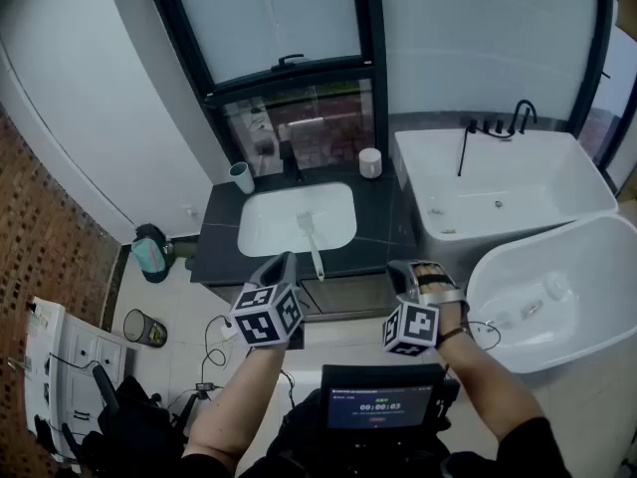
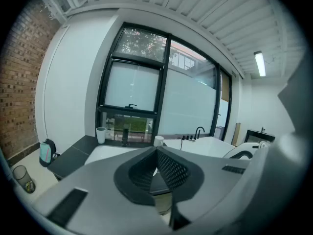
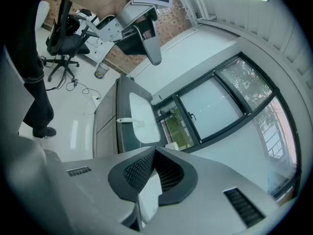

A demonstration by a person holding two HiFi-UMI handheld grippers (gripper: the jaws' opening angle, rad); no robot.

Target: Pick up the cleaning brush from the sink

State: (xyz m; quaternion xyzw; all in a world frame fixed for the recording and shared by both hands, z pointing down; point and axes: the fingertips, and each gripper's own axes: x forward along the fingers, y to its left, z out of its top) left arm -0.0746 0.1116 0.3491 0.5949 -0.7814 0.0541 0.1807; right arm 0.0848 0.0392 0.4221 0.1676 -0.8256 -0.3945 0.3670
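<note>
Both of your tongs are closed and empty. The left tongs (image 2: 157,148) have their jaws tip to tip with nothing between them. The right tongs (image 3: 155,149) stand the same way, jaws met on air. In the head view you hold them side by side in front of the dark counter (image 1: 383,229), angled a little downward toward it, and neither touches anything.

None of the task is done as far as these views show. The cleaning brush (image 1: 311,239) lies untouched in the white sink (image 1: 269,229). Its head rests in the basin and its pale handle runs out over the front rim toward you. The right gripper view shows it the same way, handle across the sink's near edge. From above, the left tongs' tips sit near the handle's end, though I judge them short of it and higher.

Everything remains for you to do. Open one pair of jaws, bring it down around the handle, close on it, and lift the brush clear. The handle's overhanging end looks the easier place to grip. Beyond the sink stand a cup (image 1: 242,176), a faucet (image 1: 291,163) and a small white jar (image 1: 370,162), with a bathtub (image 1: 498,202) off to your right.
</note>
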